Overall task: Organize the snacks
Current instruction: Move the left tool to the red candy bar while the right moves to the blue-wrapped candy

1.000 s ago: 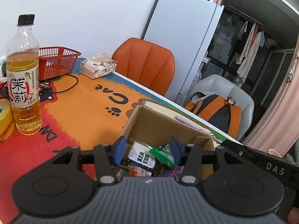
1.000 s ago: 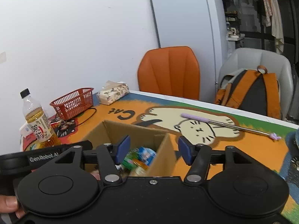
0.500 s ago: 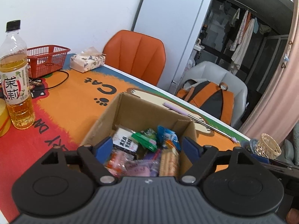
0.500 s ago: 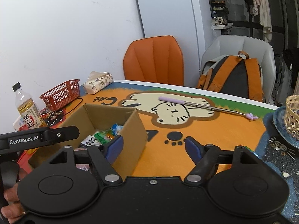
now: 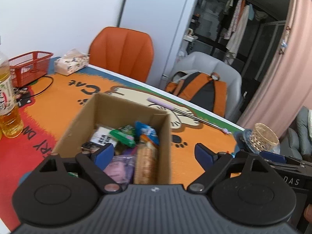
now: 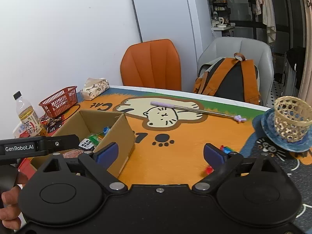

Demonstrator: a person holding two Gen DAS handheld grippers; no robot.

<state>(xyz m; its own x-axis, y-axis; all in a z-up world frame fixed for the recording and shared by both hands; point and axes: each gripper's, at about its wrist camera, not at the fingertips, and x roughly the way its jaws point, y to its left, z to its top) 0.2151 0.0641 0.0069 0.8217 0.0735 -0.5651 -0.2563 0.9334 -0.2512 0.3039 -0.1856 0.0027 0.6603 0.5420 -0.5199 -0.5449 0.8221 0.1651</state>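
Note:
An open cardboard box [image 5: 83, 120] holds several wrapped snacks, among them a biscuit pack [image 5: 145, 159] and a green packet [image 5: 122, 136]. My left gripper [image 5: 153, 153] hovers over the box's near right corner. Its jaws are opening, one blue pad inside the box and one outside, and neither presses on anything. In the right wrist view the box [image 6: 117, 134] sits to the left. My right gripper [image 6: 160, 152] hangs over bare orange mat with its jaws opening and nothing between them. Two loose candies [image 6: 208, 169] [image 6: 226, 149] lie by its right finger.
A tea bottle [image 6: 29, 119], a red basket [image 6: 58, 101] and a tissue pack [image 6: 95, 87] stand at the left. A purple stick [image 6: 187, 109] lies across the mat. A woven cup on a blue plate [image 6: 269, 132] is at the right. Behind the table are chairs and a backpack [image 6: 232, 78].
Both grippers have opened much wider. Both views have swung right, so the box has slid left in the right view and the plate with the woven cup has come into sight.

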